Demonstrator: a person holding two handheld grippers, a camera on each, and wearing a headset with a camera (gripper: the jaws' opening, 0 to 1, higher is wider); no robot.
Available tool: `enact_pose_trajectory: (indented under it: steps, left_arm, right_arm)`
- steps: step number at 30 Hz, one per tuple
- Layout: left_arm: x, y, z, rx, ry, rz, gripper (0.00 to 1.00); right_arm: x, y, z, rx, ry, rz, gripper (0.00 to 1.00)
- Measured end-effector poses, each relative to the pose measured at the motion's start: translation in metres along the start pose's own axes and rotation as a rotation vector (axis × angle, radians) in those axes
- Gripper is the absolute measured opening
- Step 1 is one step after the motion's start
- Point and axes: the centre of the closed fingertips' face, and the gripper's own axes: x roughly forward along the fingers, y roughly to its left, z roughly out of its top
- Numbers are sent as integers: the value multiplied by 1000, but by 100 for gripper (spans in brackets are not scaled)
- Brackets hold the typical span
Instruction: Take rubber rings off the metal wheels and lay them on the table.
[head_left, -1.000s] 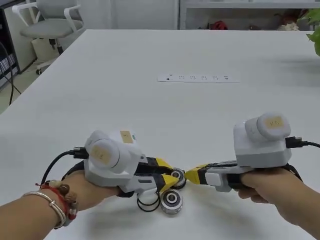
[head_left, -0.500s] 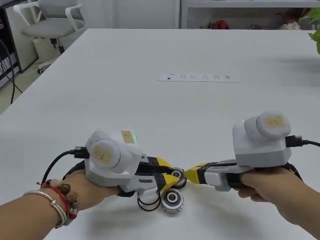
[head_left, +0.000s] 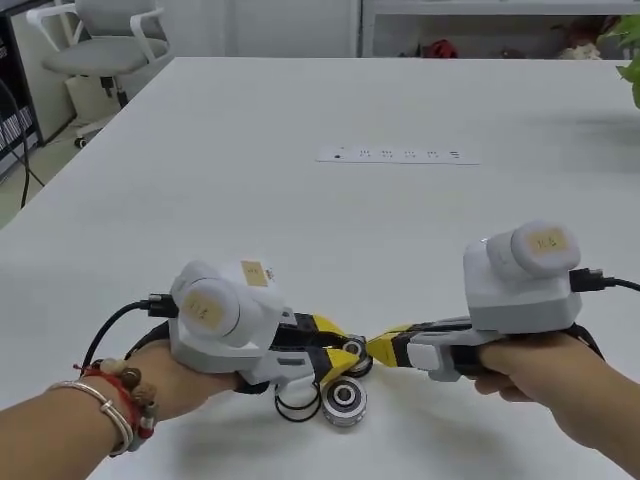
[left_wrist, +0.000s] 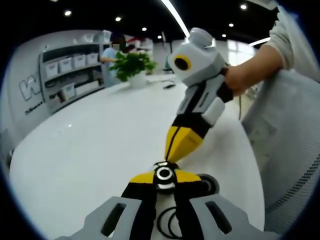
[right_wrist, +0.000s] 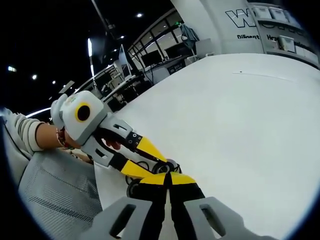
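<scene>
Wheel (left_wrist: 164, 175), round, of bright metal with a dark centre, sits pinched between the yellow-tipped jaws of the left gripper (head_left: 346, 354), low over the near part of the table (head_left: 300, 210). The right gripper (head_left: 378, 350) meets it tip to tip. Its jaws are pressed together at the wheel's edge, and I cannot tell whether rubber lies between them.

A second wheel (head_left: 343, 397) lies flat on the smooth white top just beside the held one, silver with a black ring around its hub. Touching it are thin black rings (head_left: 297, 405), loose loops that overlap each other, partly under the left gripper's body.

Well beyond them a white power strip (head_left: 398, 155) lies on the table, and a grey chair (head_left: 95, 40) stands past the far corner. A black cable (head_left: 112, 324) trails from the left gripper.

The head view hides most of the held wheel behind the jaw tips, while the left gripper view shows its face squarely. That view also shows a leafy plant (left_wrist: 131, 64) at the table's far end.
</scene>
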Motion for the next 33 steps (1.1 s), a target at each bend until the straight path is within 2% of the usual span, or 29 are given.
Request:
enact_pose_trajectory:
  steps: [7, 14, 15, 16, 17, 18, 19, 21, 24, 28, 33]
  left_arm:
    - [0, -1, 1, -2, -2, 1, 13]
    - [0, -1, 1, -1, -2, 1, 13]
    - [0, 0, 1, -1, -2, 1, 13]
    - [0, 0, 1, -1, -2, 2, 13]
    - [0, 0, 1, -4, -3, 2, 13]
    - [0, 0, 1, -6, -5, 3, 13]
    - [0, 0, 1, -8, -6, 3, 13]
    - [0, 1, 1, -10, -8, 5, 14]
    - [0, 1, 0, -15, -8, 9, 14]
    - [1, 2, 2, -44, 0, 8, 14]
    - [1, 1, 1, -44, 15, 6, 14]
  right_arm:
    - [0, 1, 1, -1, -1, 5, 0]
    - [1, 9, 6, -10, -17, 32, 0]
    - [1, 13, 10, -5, -39, 57, 0]
    - [0, 18, 20, 8, -91, 85, 0]
    - [-2, 14, 20, 37, -77, 75, 0]
    - [-2, 10, 18, 35, -54, 55, 0]
    - [-3, 3, 14, -7, -48, 18, 0]
    - [-3, 4, 8, 20, -33, 31, 0]
    - [-5, 0, 8, 50, -42, 22, 0]
    - [-4, 1, 7, 43, -35, 17, 0]
    - [-3, -1, 6, 43, -30, 17, 0]
